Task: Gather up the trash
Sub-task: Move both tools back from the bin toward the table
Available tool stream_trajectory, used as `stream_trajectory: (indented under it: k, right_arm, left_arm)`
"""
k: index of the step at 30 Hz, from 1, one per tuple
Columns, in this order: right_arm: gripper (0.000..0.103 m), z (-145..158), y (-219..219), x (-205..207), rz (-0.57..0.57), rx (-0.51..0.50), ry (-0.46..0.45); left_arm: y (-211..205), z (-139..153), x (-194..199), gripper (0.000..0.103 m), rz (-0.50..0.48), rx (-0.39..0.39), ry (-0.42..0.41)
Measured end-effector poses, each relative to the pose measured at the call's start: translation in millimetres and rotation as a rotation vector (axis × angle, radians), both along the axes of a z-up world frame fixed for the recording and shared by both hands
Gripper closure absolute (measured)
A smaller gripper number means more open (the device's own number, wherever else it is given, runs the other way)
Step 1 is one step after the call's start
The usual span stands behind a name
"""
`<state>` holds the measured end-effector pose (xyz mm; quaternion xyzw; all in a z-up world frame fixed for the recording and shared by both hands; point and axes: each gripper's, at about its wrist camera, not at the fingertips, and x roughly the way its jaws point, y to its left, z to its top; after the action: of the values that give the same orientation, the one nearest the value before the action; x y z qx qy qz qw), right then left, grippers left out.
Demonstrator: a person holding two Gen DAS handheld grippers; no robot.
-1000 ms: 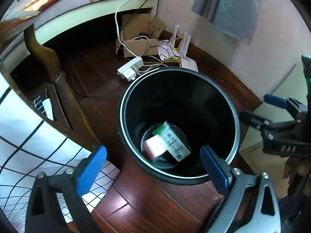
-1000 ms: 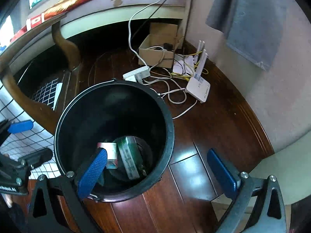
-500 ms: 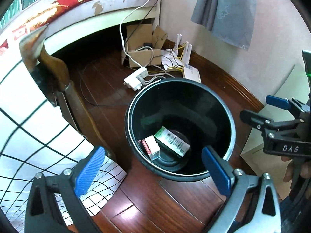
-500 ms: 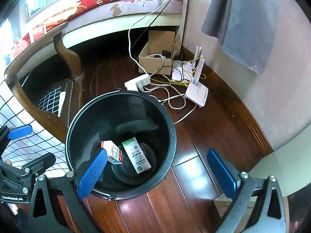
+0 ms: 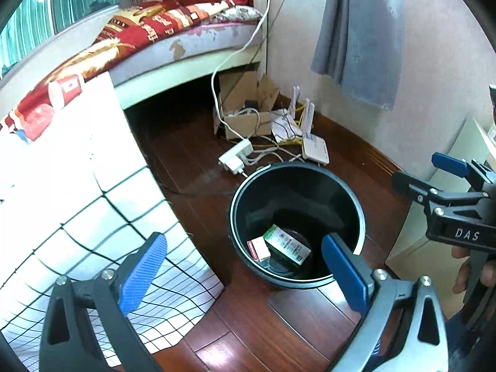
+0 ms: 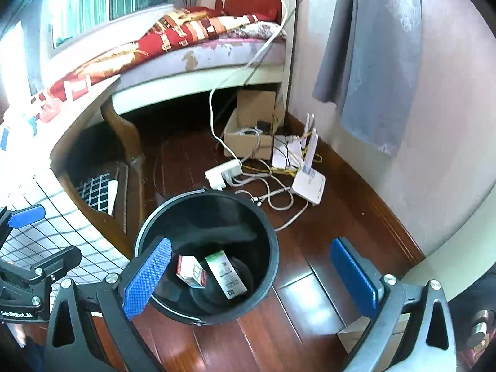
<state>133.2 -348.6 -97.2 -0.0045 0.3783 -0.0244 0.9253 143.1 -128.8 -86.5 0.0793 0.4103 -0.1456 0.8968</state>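
Note:
A black round trash bin [image 5: 359,204] [image 6: 272,248] stands on the dark wood floor. At its bottom lie a green-and-white carton [image 5: 286,243] [image 6: 225,274] and a smaller red-and-white box [image 5: 258,248] [image 6: 190,271]. My left gripper [image 5: 245,266] is open and empty, held high above the bin's near-left rim. My right gripper [image 6: 251,276] is also open and empty, above the bin's near-right side. Each gripper shows in the other's view: the right one [image 5: 446,179] at the right edge, the left one [image 6: 28,232] at the left edge.
A table with a white grid-pattern cloth [image 5: 93,217] and carved wooden legs [image 6: 124,136] stands left of the bin. Behind it lie a power strip [image 5: 235,159], tangled cables, a white router [image 6: 308,183] and a cardboard box [image 6: 251,124]. A bed [image 5: 186,37] and pale furniture [image 5: 434,248] border the floor.
Both grippers have risen and drawn back from the bin, so it looks smaller and more of the room and bed shows. The two boxes stay in the bin.

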Motion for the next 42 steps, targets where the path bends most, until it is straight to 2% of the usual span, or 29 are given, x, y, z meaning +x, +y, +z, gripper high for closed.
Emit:
stream_trajectory:
  k: [6, 12, 18, 21, 25, 29, 37, 42]
  right_arm:
    - [0.000, 21, 19, -8, 0.042, -0.008, -0.059]
    - [0.000, 39, 42, -5, 0.098, 0.015, -0.112]
    - [0.000, 51, 77, 3, 0.167, 0.070, -0.189]
    - [0.000, 58, 101, 9, 0.208, 0.056, -0.170]
    - [0.000, 67, 131, 12, 0.258, 0.076, -0.201]
    - [0.000, 75, 168, 16, 0.331, 0.105, -0.222]
    - [0.001, 76, 268, 33, 0.497, 0.105, -0.189]
    - [0.004, 76, 331, 54, 0.600, 0.098, -0.160]
  left_arm:
    - [14, 21, -10, 0.002, 0.023, -0.017, -0.043]
    - [39, 40, -21, 0.002, 0.082, -0.011, -0.131]
    - [86, 51, -29, 0.002, 0.164, -0.038, -0.158]
    - [115, 55, -32, 0.002, 0.227, -0.030, -0.180]
    - [158, 58, -38, 0.002, 0.324, -0.045, -0.198]
    - [198, 60, -47, 0.002, 0.412, -0.060, -0.224]
    - [275, 60, -49, 0.003, 0.565, -0.050, -0.250]
    - [307, 58, -42, 0.003, 0.612, -0.058, -0.252]
